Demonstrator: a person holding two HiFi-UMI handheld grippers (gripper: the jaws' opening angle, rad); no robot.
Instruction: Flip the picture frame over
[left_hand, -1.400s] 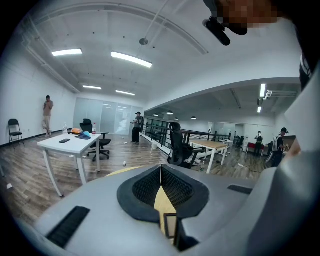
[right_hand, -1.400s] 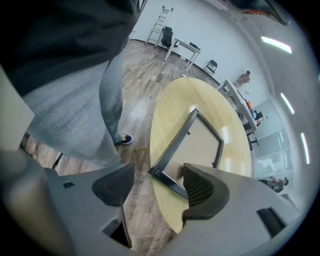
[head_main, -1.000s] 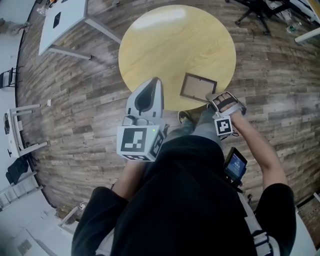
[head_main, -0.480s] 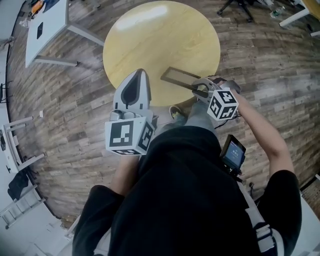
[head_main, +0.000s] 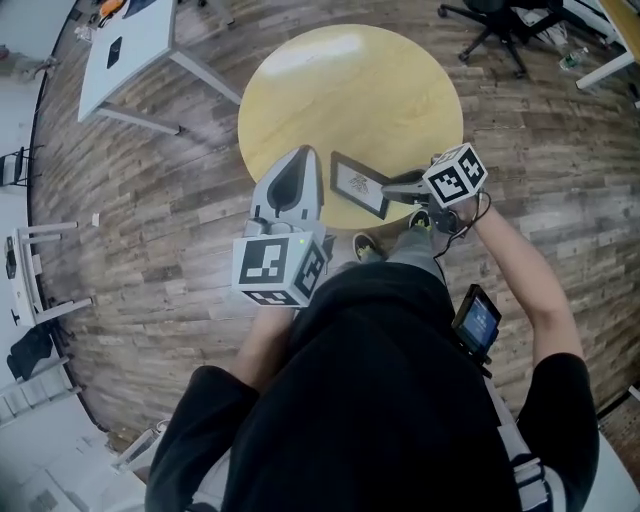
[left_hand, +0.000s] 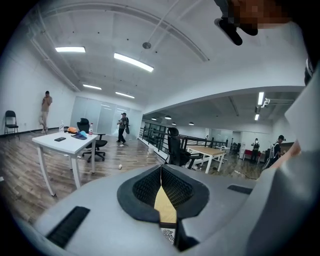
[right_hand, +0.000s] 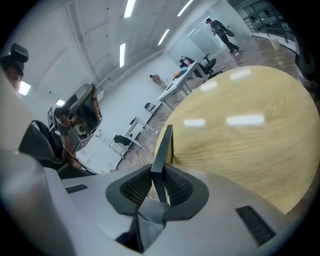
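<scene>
Round light-wood counter (head_main: 300, 90) on dark plank floor (head_main: 150, 220). White desk (head_main: 130, 45) upper left, small dark flat item (head_main: 113, 40) on it. Black office chair (head_main: 490, 20) upper right. Dark folding chair (head_main: 12, 160) at left edge. Left gripper view: two standing people far off (left_hand: 46, 106) (left_hand: 122, 127), ceiling strip lights (left_hand: 132, 61), wooden desk (left_hand: 212, 151) beside black chair (left_hand: 176, 147).

R gripper (head_main: 398, 186) jaws closing on picture frame (head_main: 358, 184) edge; frame now tipped up off table (head_main: 340, 90), printed face showing.
</scene>
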